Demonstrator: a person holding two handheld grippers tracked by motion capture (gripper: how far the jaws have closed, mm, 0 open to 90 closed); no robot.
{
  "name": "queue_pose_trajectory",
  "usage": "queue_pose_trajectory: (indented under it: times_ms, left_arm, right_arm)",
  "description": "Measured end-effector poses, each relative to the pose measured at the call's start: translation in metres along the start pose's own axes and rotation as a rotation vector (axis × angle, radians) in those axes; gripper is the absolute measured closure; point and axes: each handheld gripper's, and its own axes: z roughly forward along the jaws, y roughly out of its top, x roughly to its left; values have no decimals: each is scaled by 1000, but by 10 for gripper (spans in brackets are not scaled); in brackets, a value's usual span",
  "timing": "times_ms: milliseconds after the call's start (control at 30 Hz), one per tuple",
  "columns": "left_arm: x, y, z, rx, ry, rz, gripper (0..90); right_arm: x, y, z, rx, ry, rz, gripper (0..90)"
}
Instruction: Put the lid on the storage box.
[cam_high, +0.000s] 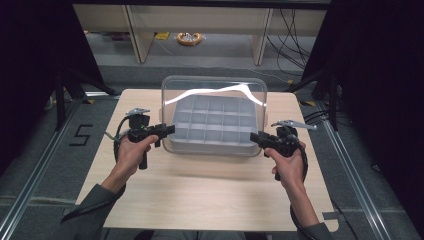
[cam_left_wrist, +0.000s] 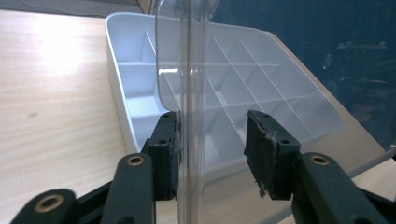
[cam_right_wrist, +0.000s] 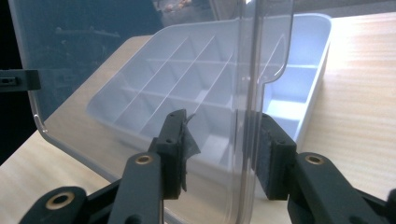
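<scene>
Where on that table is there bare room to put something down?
The broad strip of table between the box and the near edge is bare. So are narrower margins left and right of it. The box's sides are crowded by the left gripper and right gripper.

- I see a pale grey-white tray (cam_high: 212, 131) with a gridded inside.
- Its lid (cam_high: 215, 95) is clear.
- My tabletop (cam_high: 200, 185) is light wood-grain.
- Both grippers are black.

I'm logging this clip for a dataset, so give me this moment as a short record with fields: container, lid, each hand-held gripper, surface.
container: white compartment tray, compartments look empty, on the table
lid: clear lid, raised, standing roughly upright over the tray
left hand-held gripper: jaws apart, straddling the lid's edge, one pad touching it
right hand-held gripper: jaws apart, astride the lid's opposite edge
surface: light wooden table
</scene>
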Motion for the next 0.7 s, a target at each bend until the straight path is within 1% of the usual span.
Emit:
queue_pose_trajectory:
  times_ms: [33, 67, 100, 133, 167, 200, 233, 267, 300, 333, 400, 433, 467, 500, 533, 567, 600, 633, 667, 700]
  left_arm:
    - [1, 3, 3, 4, 5, -4, 551]
    - [1, 6, 7, 7, 5, -9, 549]
    - [2, 9, 10, 8, 4, -11, 548]
    - [2, 11, 13, 11, 9, -11, 546]
    - [3, 14, 15, 13, 6, -19, 545]
    - [3, 16, 18, 15, 7, -22, 544]
    - [5, 18, 21, 20, 7, -24, 543]
    - [5, 18, 21, 20, 7, -24, 542]
    - [6, 20, 23, 22, -1, -37, 541]
    - [8, 23, 28, 22, 3, -51, 541]
    - [9, 24, 30, 26, -2, -56, 539]
    - [11, 25, 34, 30, 5, -65, 538]
    - [11, 25, 34, 30, 5, -65, 537]
    - [12, 25, 35, 34, 6, -71, 537]
    - [15, 25, 39, 42, 9, -78, 536]
    - [16, 25, 40, 47, 11, -83, 536]
    - [18, 25, 42, 52, 14, -86, 534]
    - [18, 25, 42, 52, 14, -86, 533]
    - [20, 25, 45, 55, 15, -94, 532]
    - [21, 24, 47, 54, 19, -99, 530]
  right_arm:
    - [2, 2, 1, 8, -4, 48, 600]
    - [-3, 5, 4, 1, -10, 23, 600]
    - [-6, 7, 6, -3, -14, 14, 600]
    - [-4, 8, 6, 11, -12, 74, 600]
    - [-9, 10, 9, -2, -15, 33, 599]
    - [-9, 11, 10, 4, -20, 61, 599]
    - [-10, 12, 11, 1, -19, 74, 599]
    - [-10, 12, 11, 1, -19, 74, 599]
    - [-12, 14, 13, 3, -21, 84, 600]
    - [-15, 15, 14, 0, -18, 68, 600]
    - [-16, 16, 16, -3, -26, 63, 600]
    - [-18, 18, 17, -3, -20, 92, 600]
    - [-18, 18, 17, -3, -20, 92, 600]
    - [-18, 19, 20, 5, -25, 108, 599]
    - [-21, 19, 23, -1, -26, 84, 599]
    - [-22, 19, 25, 3, -25, 80, 599]
    - [-22, 19, 26, 9, -20, 93, 598]
    - [-19, 20, 27, 22, -21, 133, 598]
    - [-23, 20, 29, 12, -27, 90, 598]
    - [-24, 21, 30, 15, -22, 93, 597]
